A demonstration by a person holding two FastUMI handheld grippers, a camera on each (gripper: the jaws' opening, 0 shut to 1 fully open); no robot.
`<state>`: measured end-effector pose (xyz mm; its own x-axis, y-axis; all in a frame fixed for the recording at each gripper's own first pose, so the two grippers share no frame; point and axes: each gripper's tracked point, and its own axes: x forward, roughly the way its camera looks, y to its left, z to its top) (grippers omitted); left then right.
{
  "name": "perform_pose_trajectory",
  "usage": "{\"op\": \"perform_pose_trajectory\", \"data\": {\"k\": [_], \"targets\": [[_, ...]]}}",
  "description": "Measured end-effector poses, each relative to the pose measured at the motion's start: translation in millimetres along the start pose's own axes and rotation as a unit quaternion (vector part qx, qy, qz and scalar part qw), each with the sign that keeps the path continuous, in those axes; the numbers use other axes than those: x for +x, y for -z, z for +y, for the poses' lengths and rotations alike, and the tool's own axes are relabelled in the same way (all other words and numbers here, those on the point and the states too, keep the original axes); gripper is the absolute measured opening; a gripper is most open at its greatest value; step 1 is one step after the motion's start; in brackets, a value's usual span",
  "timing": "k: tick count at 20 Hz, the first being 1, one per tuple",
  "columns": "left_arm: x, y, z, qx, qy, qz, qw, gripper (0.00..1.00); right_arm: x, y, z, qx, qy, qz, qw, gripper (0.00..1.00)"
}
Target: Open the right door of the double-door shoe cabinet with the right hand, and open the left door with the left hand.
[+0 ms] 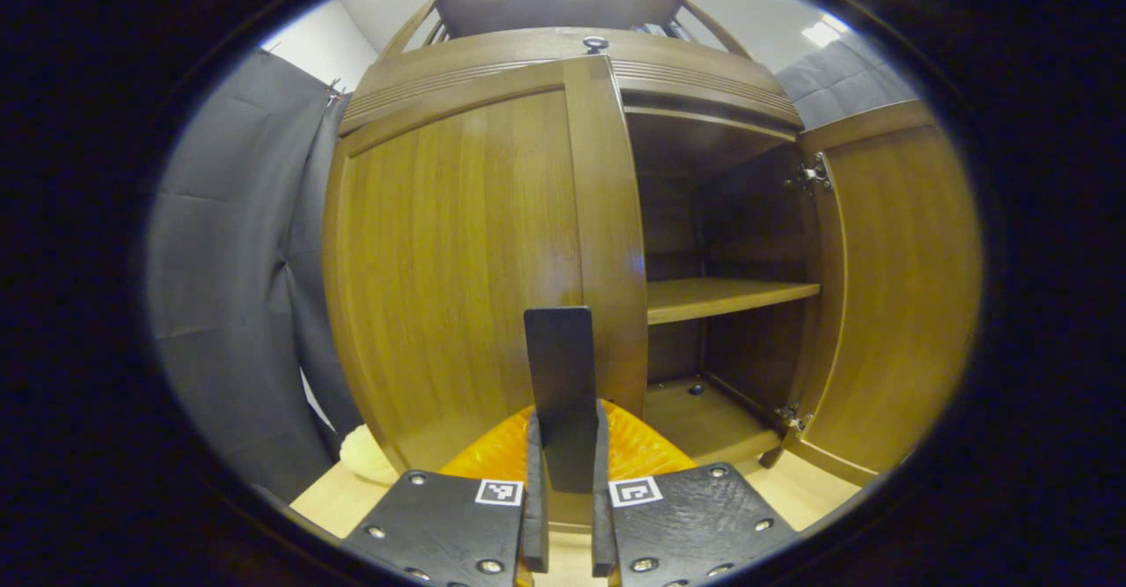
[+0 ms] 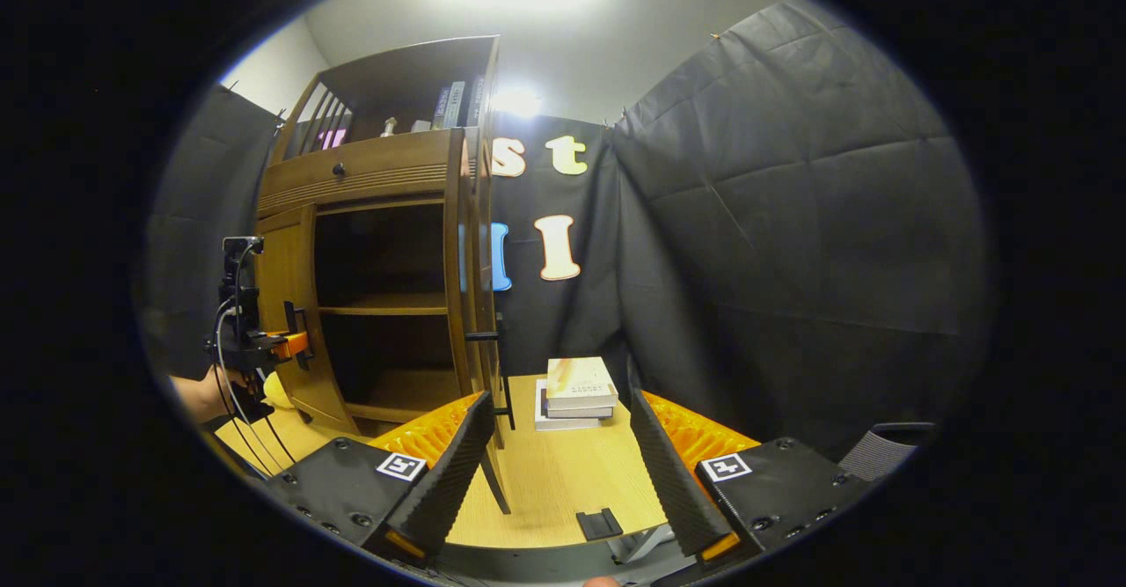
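Left claw [image 1: 567, 481] grips the left door's handle [image 1: 559, 376]; right claw [image 2: 563, 473] released; cabinet shelves [image 1: 726, 297] bare.

No readable writing shows in either view. The top book of the stack of books [image 2: 576, 391] on the counter [image 2: 554, 481] carries a short printed line on its spine, too small and blurred to make out. The books [image 2: 457, 103] standing on the cabinet's top shelf show spines with no legible print. Each hand-held gripper bears square black-and-white coded markers [image 1: 500, 492] [image 2: 723, 465] on its body; these are patterns, not letters or numbers.
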<state>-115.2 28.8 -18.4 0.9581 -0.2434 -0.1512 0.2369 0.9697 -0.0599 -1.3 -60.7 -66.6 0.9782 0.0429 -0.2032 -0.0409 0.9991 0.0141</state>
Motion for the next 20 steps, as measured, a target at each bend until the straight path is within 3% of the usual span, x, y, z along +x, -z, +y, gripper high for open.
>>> {"op": "perform_pose_trajectory", "data": {"k": [14,16,17,18,20], "targets": [[-83.6,10.1,46.8,-0.017,-0.016,0.01,1.0,0.24,11.4,-7.5,47.4,-0.006,-0.054,-0.01,0.998,0.98],[-96.6,13.1,58.0,-0.027,-0.026,0.012,0.999,0.17,11.9,-11.2,58.3,-0.01,-0.065,-0.016,0.998,0.97],[-101.6,14.0,63.8,-0.03,-0.029,0.013,0.999,0.2,12.4,-13.1,63.3,-0.012,-0.07,-0.018,0.997,0.97],[-107.0,15.1,70.0,-0.036,-0.03,0.014,0.999,0.17,13.7,-14.3,69.1,-0.014,-0.076,-0.02,0.997,0.97],[-117.4,16.6,80.7,-0.049,-0.033,0.018,0.998,0.23,16.1,-13.0,81.8,-0.022,-0.087,-0.019,0.996,0.97]]}}
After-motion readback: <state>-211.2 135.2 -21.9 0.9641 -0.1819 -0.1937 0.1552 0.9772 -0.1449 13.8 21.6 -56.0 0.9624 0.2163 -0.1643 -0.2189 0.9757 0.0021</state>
